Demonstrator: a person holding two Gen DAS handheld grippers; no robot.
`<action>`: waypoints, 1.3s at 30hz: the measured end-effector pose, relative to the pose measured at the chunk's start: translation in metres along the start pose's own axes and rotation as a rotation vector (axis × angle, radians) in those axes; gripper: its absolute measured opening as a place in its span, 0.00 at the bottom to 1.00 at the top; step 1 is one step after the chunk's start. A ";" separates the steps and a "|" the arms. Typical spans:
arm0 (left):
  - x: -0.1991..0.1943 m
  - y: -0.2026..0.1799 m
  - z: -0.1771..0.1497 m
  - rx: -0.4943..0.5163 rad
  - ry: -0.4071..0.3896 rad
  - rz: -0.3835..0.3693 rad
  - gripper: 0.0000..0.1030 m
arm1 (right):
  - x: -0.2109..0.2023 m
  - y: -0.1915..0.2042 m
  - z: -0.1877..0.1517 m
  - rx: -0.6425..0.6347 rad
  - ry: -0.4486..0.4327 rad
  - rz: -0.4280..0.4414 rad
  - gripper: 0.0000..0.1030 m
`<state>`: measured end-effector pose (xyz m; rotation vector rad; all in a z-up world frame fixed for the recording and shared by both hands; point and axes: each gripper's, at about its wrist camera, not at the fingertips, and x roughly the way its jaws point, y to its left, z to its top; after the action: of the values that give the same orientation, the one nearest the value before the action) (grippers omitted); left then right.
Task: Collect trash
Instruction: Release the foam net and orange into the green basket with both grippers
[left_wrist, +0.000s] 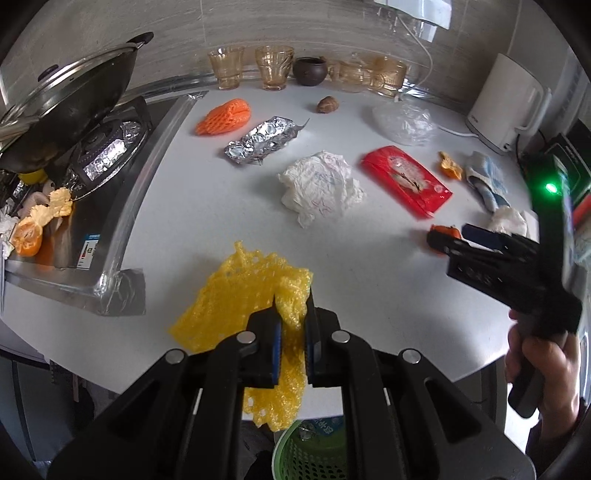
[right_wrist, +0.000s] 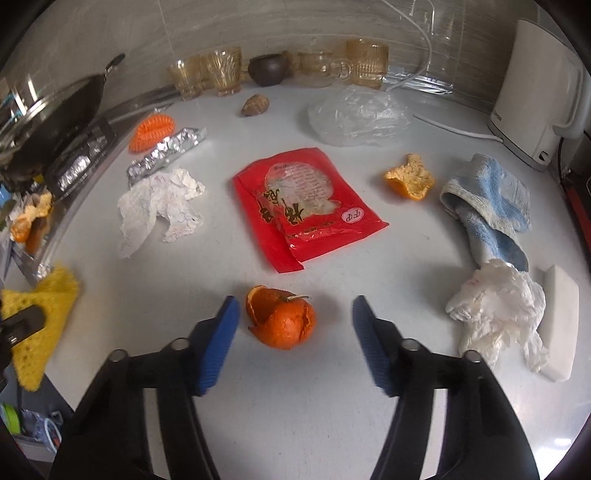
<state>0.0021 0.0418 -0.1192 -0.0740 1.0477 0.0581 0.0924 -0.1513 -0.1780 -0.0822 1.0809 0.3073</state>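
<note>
Clamped between the blue pads of the left gripper (left_wrist: 293, 314) is a yellow foam fruit net (left_wrist: 236, 295), its jaws drawn together on a bunched fold while the rest of the mesh hangs loose over the edge of the white countertop (left_wrist: 369, 277); a green slotted waste basket (left_wrist: 295, 454) is seen directly beneath it. Such mesh is judged very light, soft and springy, so a pinch on a gathered fold should suffice. In the right wrist view, the right gripper (right_wrist: 295, 325) is held with its jaws apart, and an emptied orange mandarin peel (right_wrist: 280, 317) lies on the countertop between the two blue fingers, closer to the left one, with neither pad seen pressing on it. The peel is judged light, hollow and easily crushed, its skin somewhat slick; a hold across the rounded lower shell is thought safer than one on the torn upper flaps. Farther back, a red printed plastic wrapper (right_wrist: 306, 210), a crumpled white paper sheet (right_wrist: 159, 206) and a second orange peel scrap (right_wrist: 410, 177) are left lying well apart from both tools.
</note>
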 end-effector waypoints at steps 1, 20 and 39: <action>-0.001 0.000 -0.002 0.002 -0.001 -0.001 0.09 | 0.002 0.000 0.000 -0.001 0.008 0.003 0.45; -0.051 -0.015 -0.036 0.184 0.036 -0.255 0.09 | -0.119 0.012 -0.077 0.161 -0.070 -0.058 0.26; -0.064 -0.070 -0.154 0.567 0.233 -0.466 0.12 | -0.212 0.057 -0.228 0.427 -0.055 -0.189 0.26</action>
<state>-0.1571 -0.0428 -0.1383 0.1952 1.2216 -0.6822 -0.2105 -0.1893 -0.0950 0.2038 1.0546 -0.0940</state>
